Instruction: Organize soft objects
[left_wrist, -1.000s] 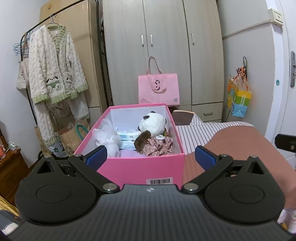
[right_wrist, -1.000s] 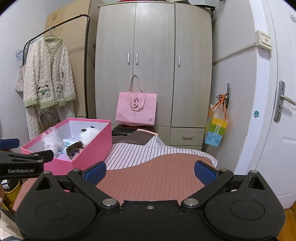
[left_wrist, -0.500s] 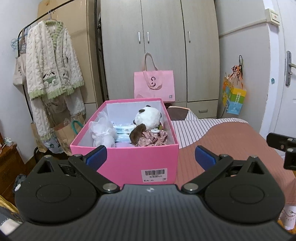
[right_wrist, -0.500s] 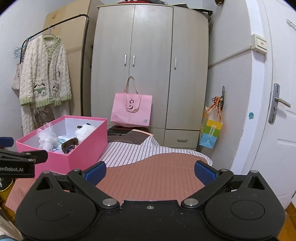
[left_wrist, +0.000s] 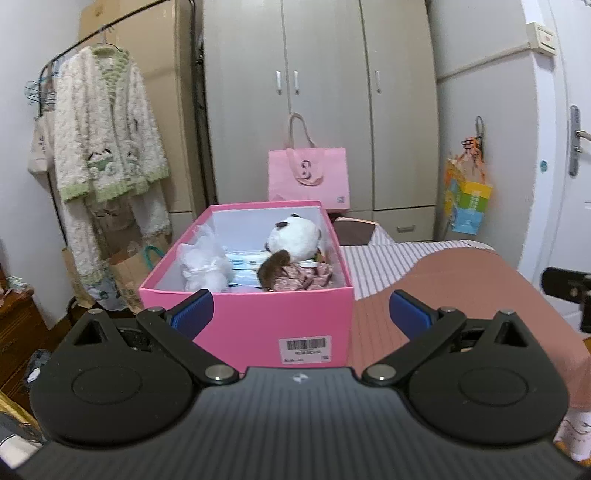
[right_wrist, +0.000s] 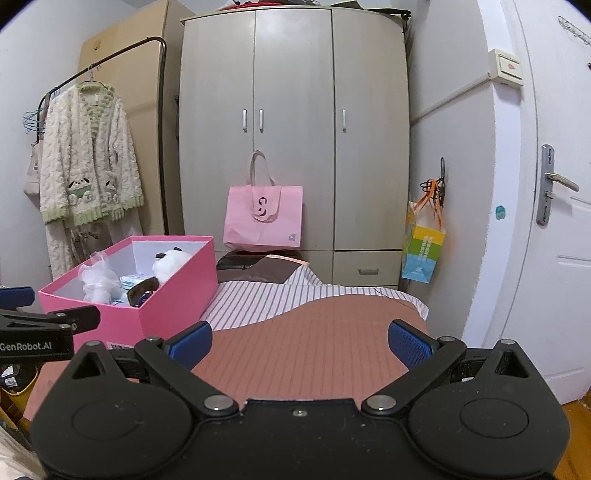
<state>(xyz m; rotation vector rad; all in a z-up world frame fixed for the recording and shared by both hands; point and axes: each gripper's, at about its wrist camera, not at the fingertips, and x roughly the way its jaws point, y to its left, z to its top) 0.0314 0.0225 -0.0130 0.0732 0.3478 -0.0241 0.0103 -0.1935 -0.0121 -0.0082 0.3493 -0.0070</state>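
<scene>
Clearly the left wrist view has drawn back and risen over the last second: the open pink cardboard box (left_wrist: 258, 310) now shows its whole barcode label, where earlier that label was cut off at the bottom edge. The left gripper (left_wrist: 301, 312) is spread wide and holds nothing. Inside the box lie a white-and-black plush panda (left_wrist: 293, 236), a white fluffy bundle (left_wrist: 203, 266), a floral fabric piece (left_wrist: 303, 277) and pale blue packets (left_wrist: 242, 262). With both grippers empty and retreating, I judge the packing step finished or nearly so.

From the right wrist view, the right gripper (right_wrist: 299, 341) is likewise spread and empty, hovering over the bare terracotta ribbed bedspread (right_wrist: 314, 350); the box sits on the bed to its left, near the left gripper's arm. The bed carries a striped sheet (right_wrist: 258, 299) beyond. Behind stand a grey three-door wardrobe (right_wrist: 295, 129), a pink tote bag (right_wrist: 264, 218), a knitted cream cardigan (right_wrist: 88, 170) on a rail, and a white door (right_wrist: 554, 184).
</scene>
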